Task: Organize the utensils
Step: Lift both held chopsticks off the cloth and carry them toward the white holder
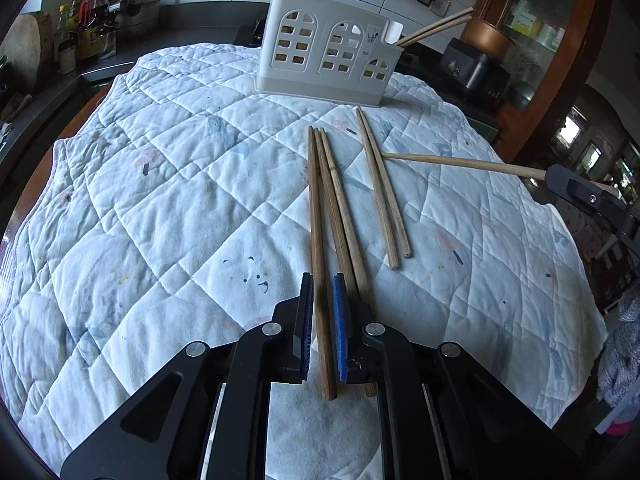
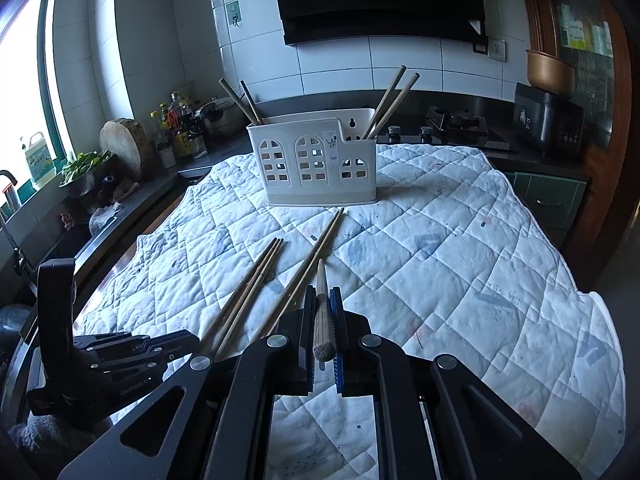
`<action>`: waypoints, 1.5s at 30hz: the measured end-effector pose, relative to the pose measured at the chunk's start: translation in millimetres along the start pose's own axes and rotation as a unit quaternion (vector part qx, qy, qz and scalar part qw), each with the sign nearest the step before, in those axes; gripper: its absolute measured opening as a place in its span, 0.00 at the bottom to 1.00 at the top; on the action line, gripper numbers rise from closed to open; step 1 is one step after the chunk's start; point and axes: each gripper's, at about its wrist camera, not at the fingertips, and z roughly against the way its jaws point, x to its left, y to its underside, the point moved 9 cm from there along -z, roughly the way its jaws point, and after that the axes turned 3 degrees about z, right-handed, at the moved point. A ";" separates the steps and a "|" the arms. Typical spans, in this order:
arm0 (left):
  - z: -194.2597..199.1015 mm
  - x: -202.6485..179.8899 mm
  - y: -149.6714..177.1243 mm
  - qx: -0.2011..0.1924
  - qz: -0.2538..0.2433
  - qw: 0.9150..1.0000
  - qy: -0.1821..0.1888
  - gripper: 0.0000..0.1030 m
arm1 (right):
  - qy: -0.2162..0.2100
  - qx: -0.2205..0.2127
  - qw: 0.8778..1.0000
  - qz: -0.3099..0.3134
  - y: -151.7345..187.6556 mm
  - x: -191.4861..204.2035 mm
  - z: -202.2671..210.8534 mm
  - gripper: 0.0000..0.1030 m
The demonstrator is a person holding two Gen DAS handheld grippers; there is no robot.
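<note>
Holding thin brown wooden chopsticks, both: left gripper point(image 1: 322, 286) pads pinch one point(image 1: 318, 216) lying on the white quilted cloth point(image 1: 160, 200) w/ four others; right gripper point(image 2: 322, 298) is clamped on one point(image 2: 320, 312), lifted. Light, stiff, smooth sticks, so grab near the thick end.

1. Pretty dim overall in both views, cool bluish cast, no lamps visibly on.
2. Daylight pouring in from the window point(image 2: 28, 92) at the left of the right wrist view, blown out to pure white there.
3. Soft glare on the white wall tiles point(image 2: 340, 60) and a sheen on the dark countertop point(image 2: 460, 100).
4. Quilted cloth point(image 1: 180, 200) evenly lit, only faint soft shadows beside the chopsticks point(image 1: 332, 200) and under the holder point(image 1: 324, 56).
5. Heavy fisheye bending: curved walls, bulging table edges, black vignette in the corners.
6. Centre sharp enough; edges smeared, cabinet point(image 1: 540, 20) at far right murky and low in detail.
7. Black gripper bodies point(image 1: 320, 360) nearly featureless up close.
</note>
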 end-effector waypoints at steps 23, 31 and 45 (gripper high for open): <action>31.1 0.5 -29.6 -0.052 0.003 0.999 -0.002 0.05 | -0.006 -0.017 1.000 0.002 -19.0 1.4 5.5 0.07; 57.4 2.2 -75.3 -0.097 0.007 0.995 0.024 0.05 | -0.017 -0.021 0.999 0.019 -51.3 4.2 3.6 0.07; 63.5 -16.3 -130.5 -0.141 -0.041 0.988 0.049 0.05 | -0.037 -0.022 0.999 0.032 -110.1 6.9 1.2 0.06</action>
